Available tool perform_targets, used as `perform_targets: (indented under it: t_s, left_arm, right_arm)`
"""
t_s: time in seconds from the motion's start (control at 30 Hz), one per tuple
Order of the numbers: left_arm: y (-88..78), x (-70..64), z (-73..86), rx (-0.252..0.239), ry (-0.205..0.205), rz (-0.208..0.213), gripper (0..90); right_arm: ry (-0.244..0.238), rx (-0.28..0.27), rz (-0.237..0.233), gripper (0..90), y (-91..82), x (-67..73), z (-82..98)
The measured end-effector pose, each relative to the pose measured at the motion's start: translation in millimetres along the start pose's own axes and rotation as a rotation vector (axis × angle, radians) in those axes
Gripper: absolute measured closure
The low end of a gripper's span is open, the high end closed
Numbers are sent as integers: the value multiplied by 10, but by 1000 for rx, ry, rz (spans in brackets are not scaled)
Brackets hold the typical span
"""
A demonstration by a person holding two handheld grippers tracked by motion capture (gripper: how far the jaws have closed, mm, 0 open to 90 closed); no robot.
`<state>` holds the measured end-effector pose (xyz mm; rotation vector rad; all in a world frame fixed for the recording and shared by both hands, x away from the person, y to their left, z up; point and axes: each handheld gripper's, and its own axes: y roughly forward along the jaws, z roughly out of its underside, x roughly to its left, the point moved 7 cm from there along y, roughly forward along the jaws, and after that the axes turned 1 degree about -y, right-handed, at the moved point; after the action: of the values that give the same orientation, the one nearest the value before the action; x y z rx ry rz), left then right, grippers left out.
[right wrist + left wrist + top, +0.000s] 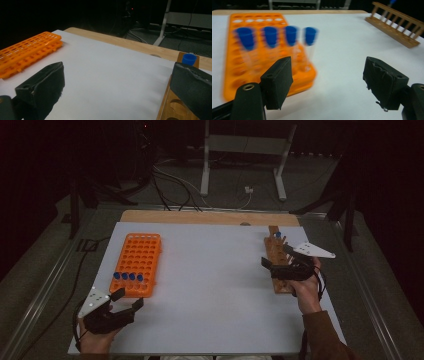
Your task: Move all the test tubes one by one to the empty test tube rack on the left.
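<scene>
High view: orange rack holds four blue-capped tubes, near row.

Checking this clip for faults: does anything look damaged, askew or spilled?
Mostly tidy. The right pad of the left tool is frayed, with torn edges. Four blue-capped tubes stand upright in the orange rack; nothing spilled.

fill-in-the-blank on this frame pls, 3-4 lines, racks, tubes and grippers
The orange rack holds ____ blue-capped tubes in its near row.
One blue-capped tube stands at the far end of the ____ rack.
The left gripper has its jaws ____, nothing between them.
Missing words: four; wooden; open
</scene>
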<state>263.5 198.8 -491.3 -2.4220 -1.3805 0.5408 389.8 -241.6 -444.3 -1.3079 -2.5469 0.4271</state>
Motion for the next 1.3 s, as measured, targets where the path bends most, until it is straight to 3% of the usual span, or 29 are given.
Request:
perform_targets:
  t_s: [0.27, 0.43, 0.53, 0.67, 0.8, 1.07, 1.2, 1.3]
  left_arm:
    - [278, -351, -72, 30, 69, 80, 183]
    - [456, -498, -152, 29, 112, 116, 165]
    - [552, -526, -213, 13, 139, 112, 155]
    - [672, -533, -274, 2, 145, 114, 115]
    - [762, -557, -305, -15, 135, 117, 26]
    - [884, -558, -297, -6, 155, 103, 7]
    - [911, -571, -274, 3, 160, 105, 7]
    - [917, -572, -256, 8, 164, 102, 7]
  right_arm:
    - [-3, 23, 28, 0, 32, -107, 11]
    - [-11, 39, 52, 0, 49, -198, -7]
    - [-17, 44, 66, 0, 63, -248, -22]
    - [-36, 71, 93, 0, 106, -332, -16]
    - [-25, 80, 122, 0, 146, -459, -41]
    - [-7, 94, 174, 0, 273, -742, -97]
    - [17, 89, 205, 71, 361, -881, -87]
    - [22, 127, 224, 136, 465, -954, -13]
